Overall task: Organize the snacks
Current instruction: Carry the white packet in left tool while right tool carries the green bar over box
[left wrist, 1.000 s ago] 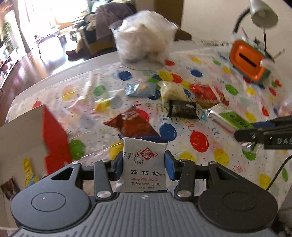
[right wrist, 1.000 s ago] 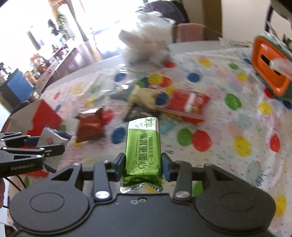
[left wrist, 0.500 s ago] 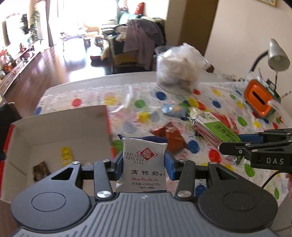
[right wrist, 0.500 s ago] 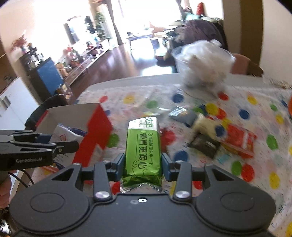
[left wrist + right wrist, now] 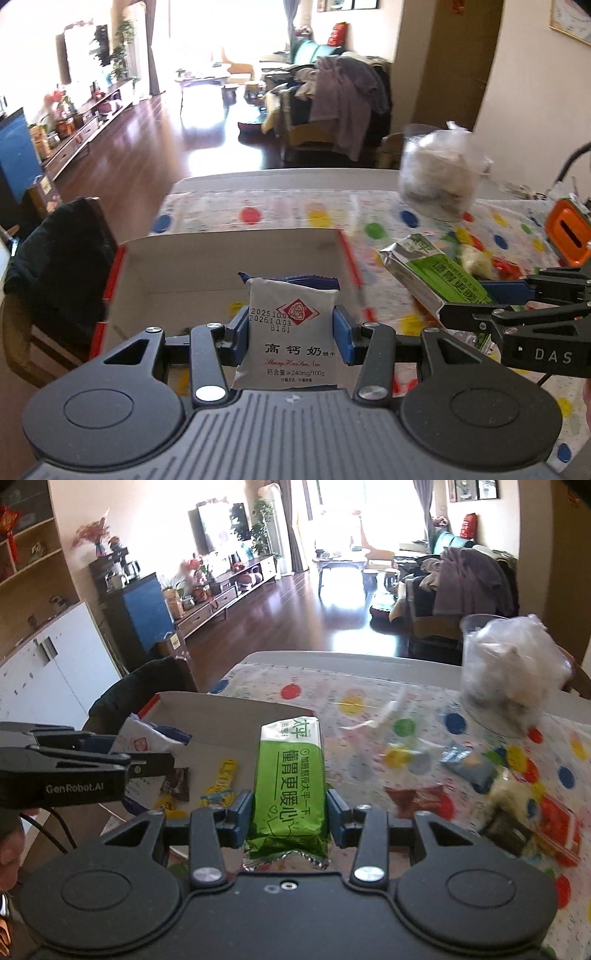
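Note:
My left gripper (image 5: 290, 328) is shut on a white biscuit packet (image 5: 293, 295) with a blue rim and holds it upright over the open cardboard box (image 5: 229, 258) with red edges. My right gripper (image 5: 290, 812) is shut on a green snack bar (image 5: 291, 764); it hangs at the box's right side, just past the red wall. In the left wrist view the right gripper (image 5: 480, 295) and its green bar (image 5: 432, 273) come in from the right. The right wrist view shows the left gripper (image 5: 147, 757) over the box (image 5: 229, 716). Yellow packets (image 5: 221, 782) and a dark brown one (image 5: 177, 784) lie inside.
On the polka-dot tablecloth right of the box lie a blue packet (image 5: 469, 764), a red-brown packet (image 5: 417, 799) and a red packet (image 5: 557, 819). A clear tub (image 5: 509, 672) stands at the back right, an orange holder (image 5: 570, 232) further right. A dark-draped chair (image 5: 62, 258) stands left of the box.
Both grippers have carried their packets leftwards and a little upwards, from above the loose snacks to the box. Both grips are unchanged.

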Tool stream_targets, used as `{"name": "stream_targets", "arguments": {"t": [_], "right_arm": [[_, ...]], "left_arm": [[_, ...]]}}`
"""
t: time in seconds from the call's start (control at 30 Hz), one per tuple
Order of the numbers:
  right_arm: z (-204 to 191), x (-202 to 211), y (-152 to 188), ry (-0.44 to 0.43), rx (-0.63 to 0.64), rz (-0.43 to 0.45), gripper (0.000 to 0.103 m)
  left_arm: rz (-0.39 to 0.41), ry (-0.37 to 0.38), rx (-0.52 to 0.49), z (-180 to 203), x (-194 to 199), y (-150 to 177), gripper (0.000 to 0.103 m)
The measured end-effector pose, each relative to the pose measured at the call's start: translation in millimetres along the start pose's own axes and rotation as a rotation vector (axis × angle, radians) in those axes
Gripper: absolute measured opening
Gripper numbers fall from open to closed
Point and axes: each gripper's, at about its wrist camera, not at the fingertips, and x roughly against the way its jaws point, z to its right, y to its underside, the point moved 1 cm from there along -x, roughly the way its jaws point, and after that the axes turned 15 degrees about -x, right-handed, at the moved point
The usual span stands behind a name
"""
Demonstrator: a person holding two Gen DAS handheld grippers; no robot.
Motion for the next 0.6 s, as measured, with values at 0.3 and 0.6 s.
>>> {"name": "stream_targets", "arguments": {"t": [0.3, 0.6], "right_arm": [[-45, -49, -2, 0.024, 0.057, -0.055, 0.04], [-70, -108, -1, 0.068, 0.067, -0.157, 0.04]], "left_arm": [[-0.087, -0.038, 0.112, -74, -27, 15, 0.045], [-0.15, -0.061, 0.099, -105, -64, 19, 0.045]]}}
